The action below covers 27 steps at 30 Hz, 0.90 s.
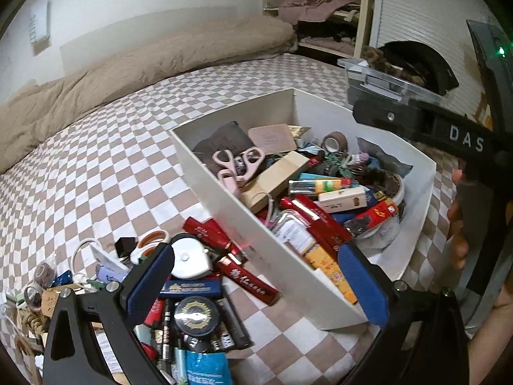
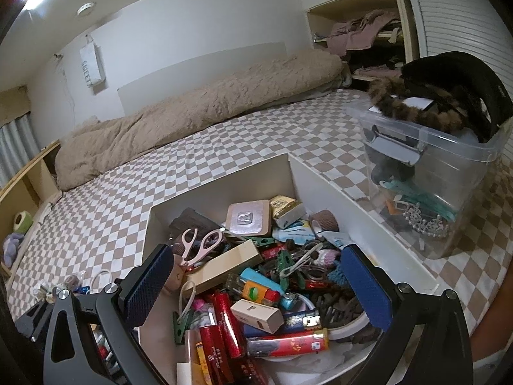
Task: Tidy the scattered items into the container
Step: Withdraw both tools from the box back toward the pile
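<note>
White rectangular box [image 1: 224,199] on the checkered bed, long axis running away toward the wardrobe; right gripper [image 2: 256,285] spread wide and empty above its clutter, left gripper [image 1: 256,285] spread, straddling its near wall.

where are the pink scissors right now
The pink scissors lie inside the white box, near its far left corner in both wrist views, resting on a dark pouch beside a long beige carton.

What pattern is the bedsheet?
A beige-and-white checkerboard bedsheet, clearest in the right wrist view.
</note>
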Available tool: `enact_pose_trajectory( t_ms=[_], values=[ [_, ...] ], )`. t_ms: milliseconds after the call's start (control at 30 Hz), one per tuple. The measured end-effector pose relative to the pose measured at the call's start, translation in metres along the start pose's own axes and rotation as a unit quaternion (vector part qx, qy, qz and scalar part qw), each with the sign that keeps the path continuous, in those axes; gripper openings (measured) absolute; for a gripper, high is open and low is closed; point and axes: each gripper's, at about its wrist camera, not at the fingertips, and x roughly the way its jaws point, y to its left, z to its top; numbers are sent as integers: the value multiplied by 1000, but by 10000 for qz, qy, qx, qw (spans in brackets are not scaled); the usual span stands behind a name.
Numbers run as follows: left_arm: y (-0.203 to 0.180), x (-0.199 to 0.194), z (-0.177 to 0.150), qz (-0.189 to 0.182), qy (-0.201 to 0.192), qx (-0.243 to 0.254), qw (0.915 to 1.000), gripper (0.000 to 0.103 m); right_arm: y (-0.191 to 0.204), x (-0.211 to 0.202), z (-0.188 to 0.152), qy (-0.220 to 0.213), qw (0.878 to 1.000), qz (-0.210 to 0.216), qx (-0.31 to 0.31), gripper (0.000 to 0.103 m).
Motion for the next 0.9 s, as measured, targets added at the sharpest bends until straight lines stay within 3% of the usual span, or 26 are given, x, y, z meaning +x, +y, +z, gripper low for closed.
enact_pose_trajectory(
  t_ms=[433, 900],
  values=[
    [44, -14, -15, 274, -71, -468, 9985, 103, 37, 14, -8, 131, 9989, 142, -421, 103],
    [121, -44, -32, 769, -312, -1040, 9911, 103, 82, 14, -15, 93, 9960, 399, -791, 103]
  ],
)
